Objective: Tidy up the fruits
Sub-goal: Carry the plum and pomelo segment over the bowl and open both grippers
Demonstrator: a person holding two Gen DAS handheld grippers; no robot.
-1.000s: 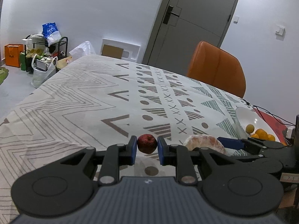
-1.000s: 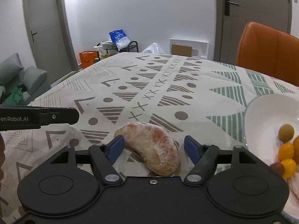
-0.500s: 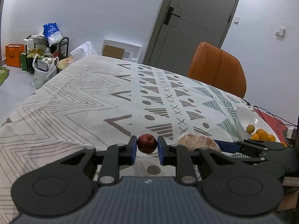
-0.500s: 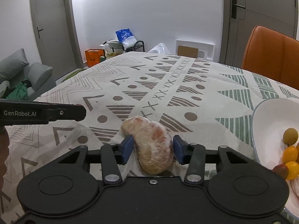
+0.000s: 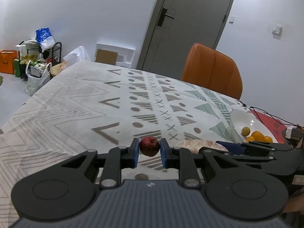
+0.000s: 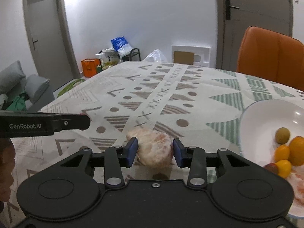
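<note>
My left gripper (image 5: pixel 149 150) is shut on a small dark red fruit (image 5: pixel 149 146) and holds it just above the patterned tablecloth (image 5: pixel 79 104). My right gripper (image 6: pixel 154 152) is shut on a peeled pinkish pomelo piece (image 6: pixel 154 149), held low over the cloth; it also shows in the left wrist view (image 5: pixel 193 144). A white bowl (image 6: pixel 254 117) at the right holds several small orange and green fruits (image 6: pixel 289 148); the bowl also shows in the left wrist view (image 5: pixel 241 115).
An orange chair (image 5: pixel 210 70) stands at the table's far right side. The left gripper's body (image 6: pixel 43 124) reaches in at the left of the right wrist view. Bags and a rack (image 5: pixel 38 57) stand on the floor by the far wall.
My right gripper closed on the pomelo piece and lifted it slightly. My left gripper kept its hold on the red fruit and barely moved.
</note>
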